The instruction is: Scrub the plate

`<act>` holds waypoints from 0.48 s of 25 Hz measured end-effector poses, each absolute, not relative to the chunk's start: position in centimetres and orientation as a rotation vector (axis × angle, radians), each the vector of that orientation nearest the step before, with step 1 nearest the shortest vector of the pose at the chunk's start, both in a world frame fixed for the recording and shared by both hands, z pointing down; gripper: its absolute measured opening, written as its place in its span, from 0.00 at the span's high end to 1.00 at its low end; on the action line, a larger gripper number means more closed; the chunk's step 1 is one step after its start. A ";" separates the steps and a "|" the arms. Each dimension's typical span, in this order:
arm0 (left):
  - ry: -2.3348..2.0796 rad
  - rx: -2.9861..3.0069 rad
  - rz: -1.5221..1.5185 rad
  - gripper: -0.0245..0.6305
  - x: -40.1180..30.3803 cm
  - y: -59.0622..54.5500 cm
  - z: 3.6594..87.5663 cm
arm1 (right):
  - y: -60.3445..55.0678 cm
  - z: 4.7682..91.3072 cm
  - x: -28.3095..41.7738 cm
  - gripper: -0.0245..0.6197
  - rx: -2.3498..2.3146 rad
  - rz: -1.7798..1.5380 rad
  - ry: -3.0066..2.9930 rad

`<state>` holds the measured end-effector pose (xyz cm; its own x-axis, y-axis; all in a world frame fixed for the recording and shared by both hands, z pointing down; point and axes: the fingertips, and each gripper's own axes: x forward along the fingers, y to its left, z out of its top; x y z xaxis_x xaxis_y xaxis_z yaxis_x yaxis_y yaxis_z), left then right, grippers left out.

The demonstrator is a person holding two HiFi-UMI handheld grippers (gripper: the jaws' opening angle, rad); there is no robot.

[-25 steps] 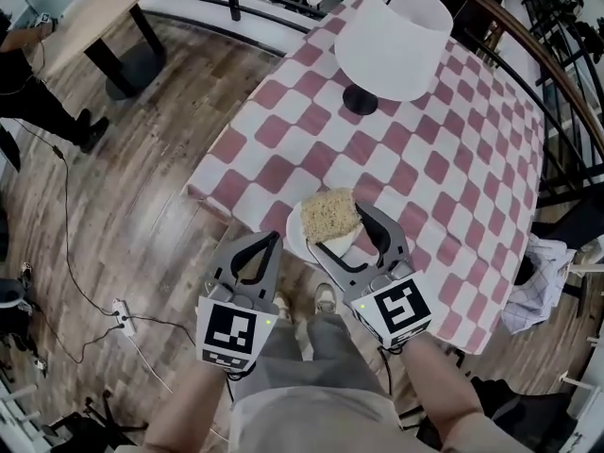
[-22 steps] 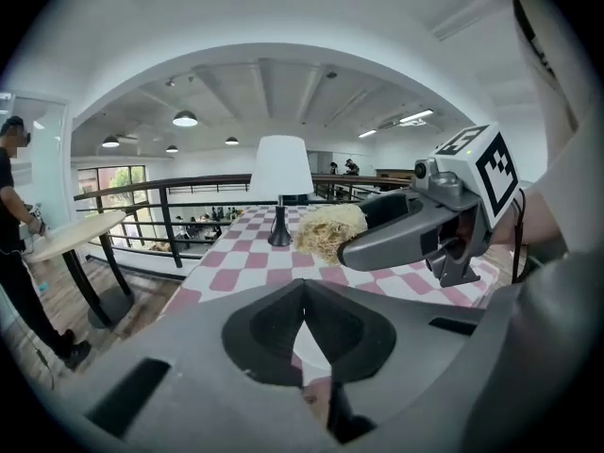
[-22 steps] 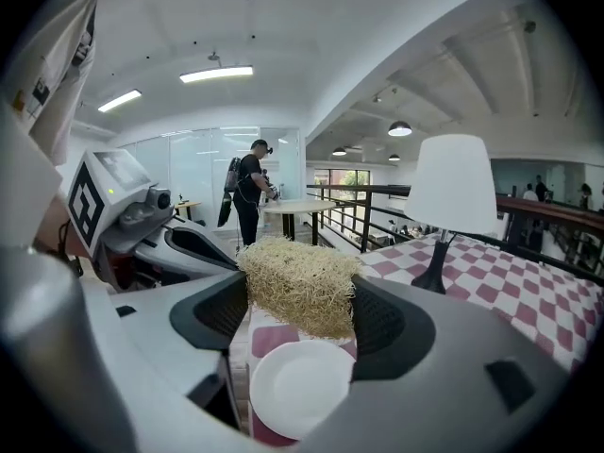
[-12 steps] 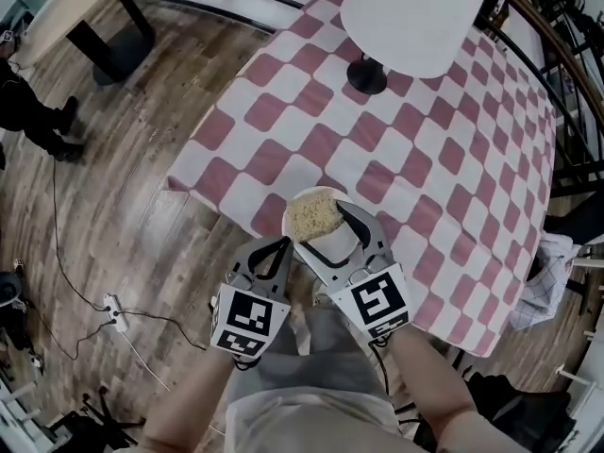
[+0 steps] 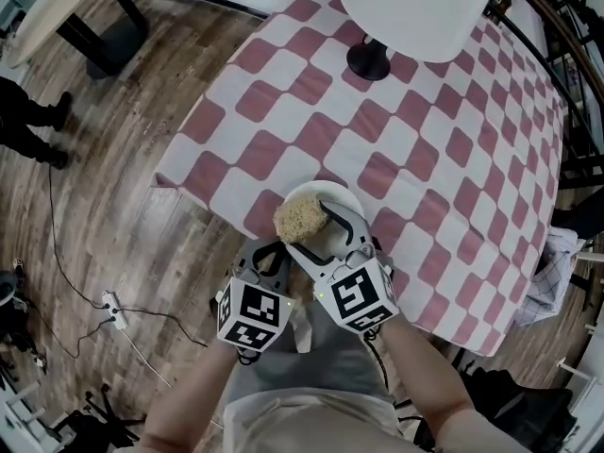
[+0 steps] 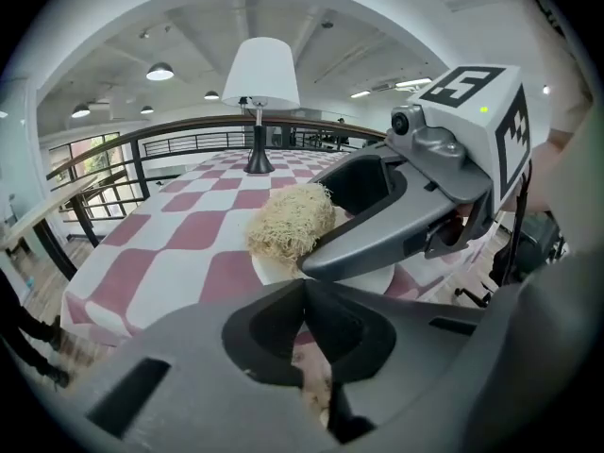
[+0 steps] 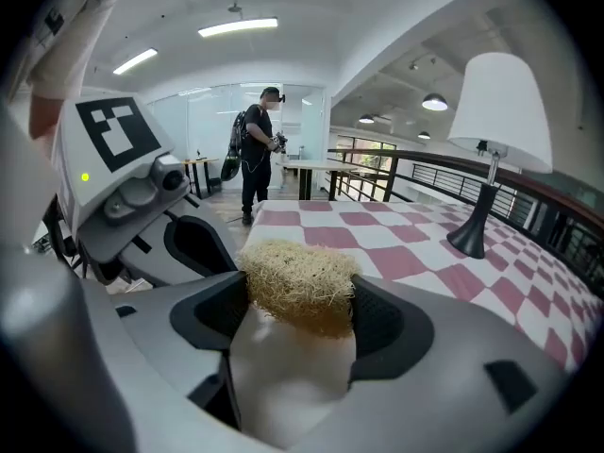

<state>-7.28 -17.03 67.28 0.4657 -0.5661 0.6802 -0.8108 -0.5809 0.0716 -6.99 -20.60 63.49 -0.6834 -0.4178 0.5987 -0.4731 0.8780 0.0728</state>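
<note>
White round plate (image 5: 345, 200) sits right at the near edge of the worktop (image 5: 415, 149), which has a red-and-white checked cloth over it. From the head view, the right gripper (image 5: 304, 225) hangs over the plate with a tan, fibrous scrubbing pad (image 5: 298, 215) pinched in its jaws, and the pad rests on the plate's left part. The left gripper (image 5: 274, 251) is just beside the plate's near rim. The only markings I can spot are the black-and-white square markers on the two gripper cubes. Further back on the cloth stands a white-shaded lamp with a black base (image 5: 368, 59). A white power strip (image 5: 111, 302) lies on the wooden floor (image 5: 123, 196).

Left gripper view: its jaws are pressed together and I can't see anything between them. Their tips are right at the plate's near rim. The pad sits on the plate just beyond, with one right jaw alongside it.

Right gripper view: the jaws are clamped on both sides of the pad, with the plate's white surface directly under it. A person in dark clothes (image 7: 257, 154) stands well behind the worktop.
</note>
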 end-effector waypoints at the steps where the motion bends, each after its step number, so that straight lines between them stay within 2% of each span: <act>1: -1.161 2.328 0.882 0.94 -7.3 -17.1 67.3 | -20.7 63.6 -6.9 0.45 0.640 0.111 -2.407; 12: -1.183 2.245 0.691 0.94 -7.8 -18.4 66.5 | -24.3 64.6 1.4 0.45 0.873 0.173 -2.244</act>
<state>-7.83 -18.37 66.46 0.4922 -0.5901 0.6399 -0.8473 -0.4934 0.1967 1.40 -24.31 64.61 -0.5182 -0.5394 0.6637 -0.6346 0.7628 0.1243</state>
